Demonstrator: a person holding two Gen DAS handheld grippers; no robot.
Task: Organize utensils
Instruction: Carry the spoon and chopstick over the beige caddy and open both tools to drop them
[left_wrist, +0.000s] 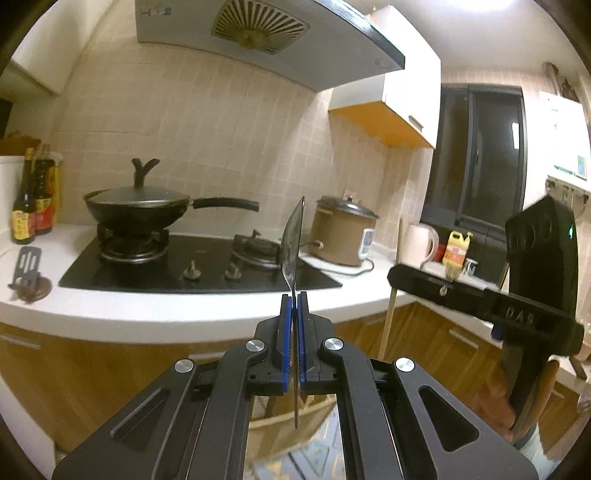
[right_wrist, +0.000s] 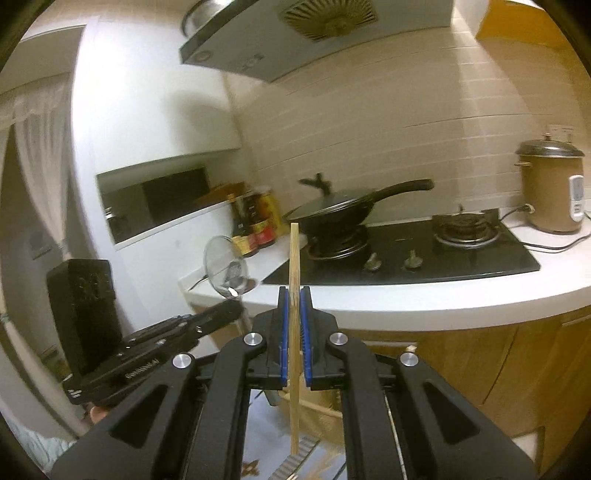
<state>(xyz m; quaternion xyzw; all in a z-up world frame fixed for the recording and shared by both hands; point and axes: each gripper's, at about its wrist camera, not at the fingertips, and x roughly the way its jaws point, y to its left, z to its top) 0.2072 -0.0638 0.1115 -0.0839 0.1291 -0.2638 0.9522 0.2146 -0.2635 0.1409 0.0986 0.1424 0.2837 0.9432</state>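
Observation:
My left gripper (left_wrist: 294, 297) is shut on the thin handle of a metal ladle (left_wrist: 295, 240), which stands upright and edge-on before the hob. From the right wrist view its round bowl (right_wrist: 226, 264) shows above that gripper (right_wrist: 236, 306) at the left. A long wooden utensil handle (right_wrist: 294, 258) stands upright in my right gripper (right_wrist: 294, 290), which is shut on it. In the left wrist view that gripper (left_wrist: 394, 275) reaches in from the right with the wooden handle (left_wrist: 391, 295) running through its jaws. Both utensils are held in the air in front of the counter edge.
A lidded black wok (left_wrist: 138, 206) sits on the black gas hob (left_wrist: 110, 273) under a range hood (left_wrist: 258, 33). A brown rice cooker (left_wrist: 343, 232), a kettle (left_wrist: 421, 243) and a yellow bottle (left_wrist: 456, 253) stand right. Sauce bottles (left_wrist: 35, 199) and a black slotted spatula (left_wrist: 26, 266) are left.

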